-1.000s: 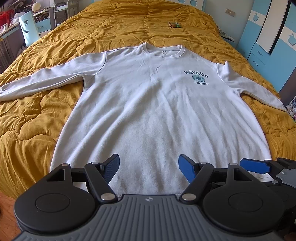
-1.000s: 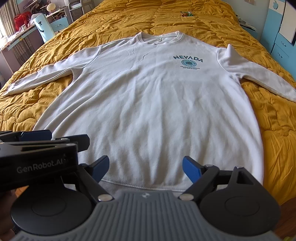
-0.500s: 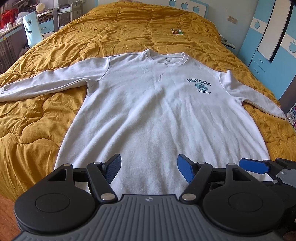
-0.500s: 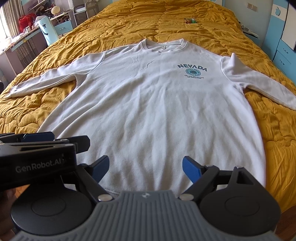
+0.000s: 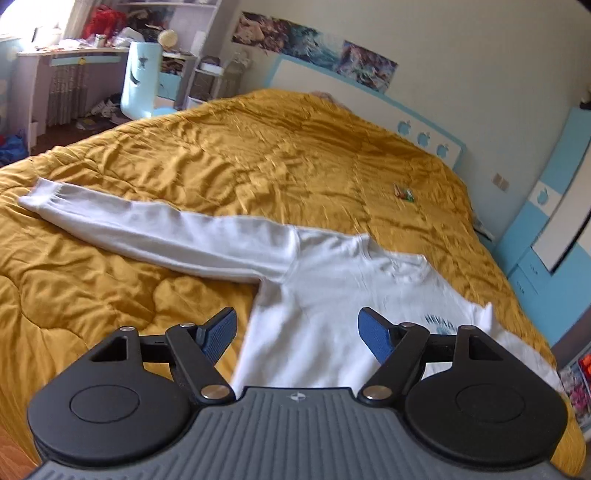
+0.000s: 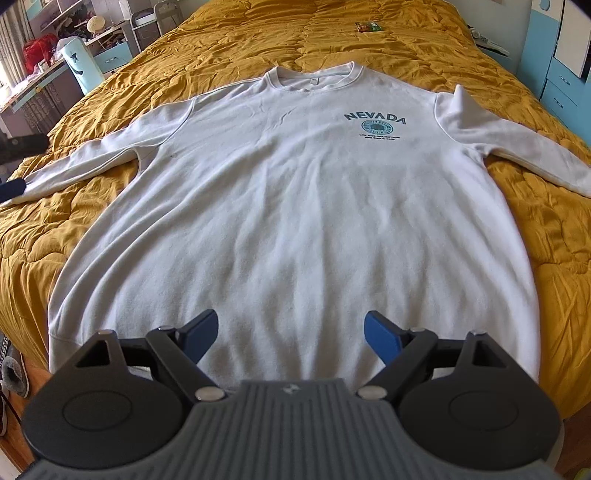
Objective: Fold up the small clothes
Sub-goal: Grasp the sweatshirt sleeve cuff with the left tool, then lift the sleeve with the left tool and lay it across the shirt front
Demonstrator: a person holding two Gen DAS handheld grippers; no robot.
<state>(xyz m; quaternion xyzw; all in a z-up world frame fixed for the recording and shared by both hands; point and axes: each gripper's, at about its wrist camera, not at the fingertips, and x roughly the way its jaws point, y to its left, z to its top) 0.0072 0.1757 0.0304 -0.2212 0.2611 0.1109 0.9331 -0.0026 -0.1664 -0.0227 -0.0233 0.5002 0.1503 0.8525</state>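
Sweatshirt (image 6: 295, 206) lies flat, unfolded on bed (image 6: 406, 48); your left gripper (image 5: 297, 334) and right gripper (image 6: 290, 338) hover, fingers spread wide, empty. All folds remain.

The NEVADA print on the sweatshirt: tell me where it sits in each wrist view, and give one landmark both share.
Left wrist: NEVADA print low right, blurred, partly hidden behind the left gripper's right finger.
Right wrist: NEVADA print upper right of centre, sharp, on the chest below the collar.
Shared landmark: the small colourful packet on the yellow quilt.
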